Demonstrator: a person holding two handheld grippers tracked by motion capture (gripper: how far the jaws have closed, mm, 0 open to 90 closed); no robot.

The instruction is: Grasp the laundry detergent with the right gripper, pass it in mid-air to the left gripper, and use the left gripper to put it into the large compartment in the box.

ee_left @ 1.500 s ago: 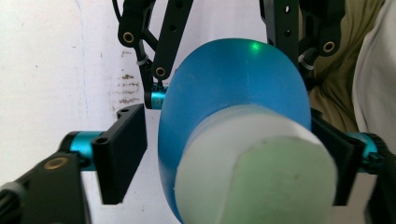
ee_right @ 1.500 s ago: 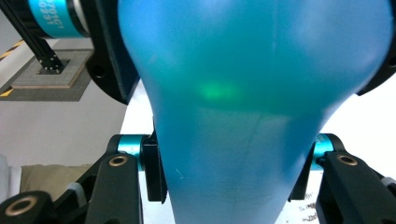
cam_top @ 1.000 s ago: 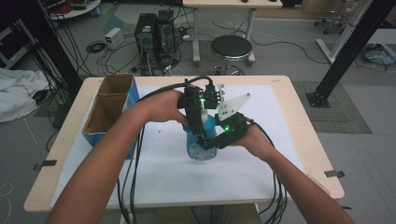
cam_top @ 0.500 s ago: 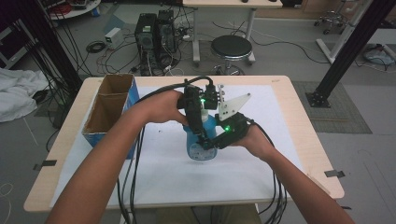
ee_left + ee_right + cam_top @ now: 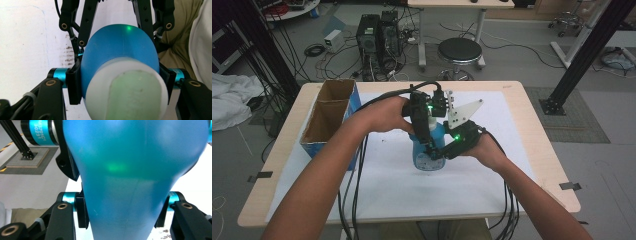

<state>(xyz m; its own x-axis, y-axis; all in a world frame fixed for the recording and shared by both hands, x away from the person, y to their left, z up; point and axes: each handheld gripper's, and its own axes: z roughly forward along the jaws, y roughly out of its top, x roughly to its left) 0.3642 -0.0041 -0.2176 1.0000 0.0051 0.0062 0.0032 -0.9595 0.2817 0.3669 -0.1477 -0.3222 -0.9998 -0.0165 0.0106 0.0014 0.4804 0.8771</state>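
Now both claws clamp the blue bottle (image 5: 430, 150) upright on the desk (image 5: 522, 125): left claw (image 5: 120, 80) near its white cap (image 5: 127, 95), right claw (image 5: 122, 212) on the body

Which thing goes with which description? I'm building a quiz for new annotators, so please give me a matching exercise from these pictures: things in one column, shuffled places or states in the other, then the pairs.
Things:
1. blue bottle
2. cardboard box
3. left gripper
4. white cap

Descriptions:
A. open-topped, at the table's left edge
B. clamped by both grippers over the white sheet
C. shut on the bottle just below its cap
D. on the bottle's top end

Pairs: 1-B, 2-A, 3-C, 4-D
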